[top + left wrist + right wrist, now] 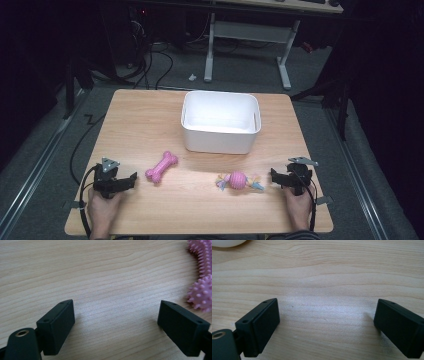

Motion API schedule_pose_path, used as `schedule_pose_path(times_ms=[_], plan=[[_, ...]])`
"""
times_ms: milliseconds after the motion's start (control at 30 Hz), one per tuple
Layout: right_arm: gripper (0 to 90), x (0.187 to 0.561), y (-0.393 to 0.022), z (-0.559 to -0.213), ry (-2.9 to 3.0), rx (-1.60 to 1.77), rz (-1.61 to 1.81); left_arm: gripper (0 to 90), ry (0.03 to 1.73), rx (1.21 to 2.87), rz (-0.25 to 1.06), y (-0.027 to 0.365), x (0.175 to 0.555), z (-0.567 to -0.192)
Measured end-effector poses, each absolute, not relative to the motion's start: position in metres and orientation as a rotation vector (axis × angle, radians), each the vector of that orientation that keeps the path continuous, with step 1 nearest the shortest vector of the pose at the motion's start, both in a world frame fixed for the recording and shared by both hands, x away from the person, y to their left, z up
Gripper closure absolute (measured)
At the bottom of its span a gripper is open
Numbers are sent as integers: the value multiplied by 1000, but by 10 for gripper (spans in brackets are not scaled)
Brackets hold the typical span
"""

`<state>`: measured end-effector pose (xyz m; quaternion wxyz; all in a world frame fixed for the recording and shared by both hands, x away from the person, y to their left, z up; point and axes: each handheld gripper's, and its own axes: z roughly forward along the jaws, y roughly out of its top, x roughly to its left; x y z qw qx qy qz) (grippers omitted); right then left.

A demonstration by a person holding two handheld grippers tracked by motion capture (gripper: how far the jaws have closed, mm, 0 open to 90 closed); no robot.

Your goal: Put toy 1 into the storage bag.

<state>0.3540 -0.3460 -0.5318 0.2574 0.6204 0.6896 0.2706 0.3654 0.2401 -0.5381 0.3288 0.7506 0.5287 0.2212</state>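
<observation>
Pink spiked bone toy (161, 166) lies on the worktop (150, 125) just beside the left gripper (131, 179) – likely light, rubbery, best pinched at its narrow waist – both grippers' jaws spread, holding nothing, right gripper (274, 176) near a rope ball (238, 180)

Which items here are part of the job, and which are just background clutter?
In play: pink spiky bone toy; pink ball rope toy; white bin; left gripper and right gripper, both open and empty.
Lying about: white desk frame; floor cables.
</observation>
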Motion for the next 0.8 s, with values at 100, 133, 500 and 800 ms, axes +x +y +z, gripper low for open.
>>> schedule_pose_path(times_ms=[100, 133, 500, 800], plan=[[65, 354, -346, -532, 1870, 1682, 733, 144, 1383, 1964, 578, 240, 365, -538], [68, 354, -346, -532, 1868, 1685, 734, 144, 1383, 1964, 577, 240, 365, -538], [89, 351, -344, -531, 1861, 1689, 735, 147, 1375, 1968, 573, 241, 365, -538], [92, 352, -344, -531, 1861, 1688, 736, 144, 1346, 1991, 558, 244, 366, -538]])
